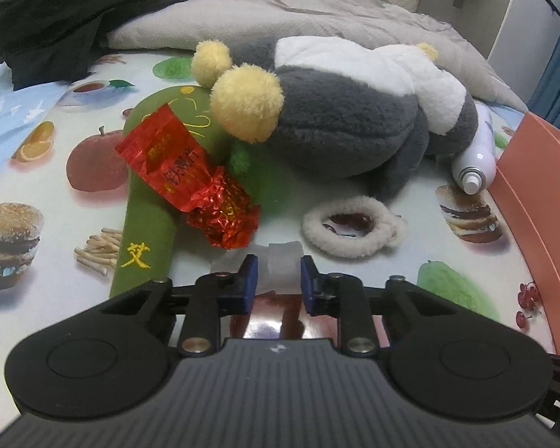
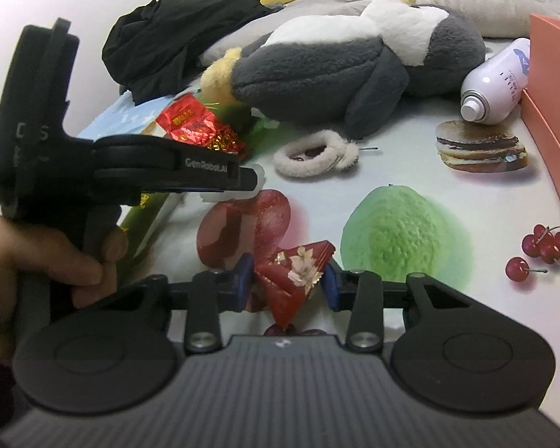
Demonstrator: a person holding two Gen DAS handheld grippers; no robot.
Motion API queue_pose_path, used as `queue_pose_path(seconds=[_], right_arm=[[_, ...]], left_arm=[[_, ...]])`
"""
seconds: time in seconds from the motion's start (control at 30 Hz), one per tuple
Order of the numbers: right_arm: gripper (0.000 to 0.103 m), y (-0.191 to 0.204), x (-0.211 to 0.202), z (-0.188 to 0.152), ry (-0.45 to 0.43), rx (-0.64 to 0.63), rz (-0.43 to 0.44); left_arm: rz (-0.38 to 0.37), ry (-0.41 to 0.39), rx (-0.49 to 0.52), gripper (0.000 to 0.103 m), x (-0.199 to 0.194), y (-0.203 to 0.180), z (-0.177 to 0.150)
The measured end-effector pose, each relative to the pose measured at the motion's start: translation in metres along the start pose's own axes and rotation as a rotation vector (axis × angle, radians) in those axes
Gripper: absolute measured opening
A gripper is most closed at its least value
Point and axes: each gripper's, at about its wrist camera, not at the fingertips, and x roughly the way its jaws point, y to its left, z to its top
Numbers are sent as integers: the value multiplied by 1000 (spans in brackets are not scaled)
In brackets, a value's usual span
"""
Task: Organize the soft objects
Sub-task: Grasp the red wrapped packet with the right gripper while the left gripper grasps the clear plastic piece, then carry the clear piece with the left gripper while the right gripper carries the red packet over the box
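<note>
Plush toy, grey w/ white & yellow bits, lies on the food-print bed sheet, near a fluffy ring & a spray bottle. Left tongs are clamped on a white tissue wad. Right tongs are clamped on a red folded pouch.

Grey-and-white plush toy lies sideways behind fluffy cream ring on the bedsheet.

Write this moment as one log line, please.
left gripper: shut on white wad | right gripper: shut on red pouch | plush: untouched
</note>
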Motion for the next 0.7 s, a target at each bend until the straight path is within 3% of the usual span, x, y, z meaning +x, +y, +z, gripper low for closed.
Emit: queue_pose_path(seconds=[0.1,0.7], right_arm=[[39,2,-5,-1,1,-12,-23],[39,2,-58,-21,-39,39,-142]], left_arm=[[-15,-1,-13,18,-5,1,-2],[-65,-14,-42,10,-73,-10,-44]])
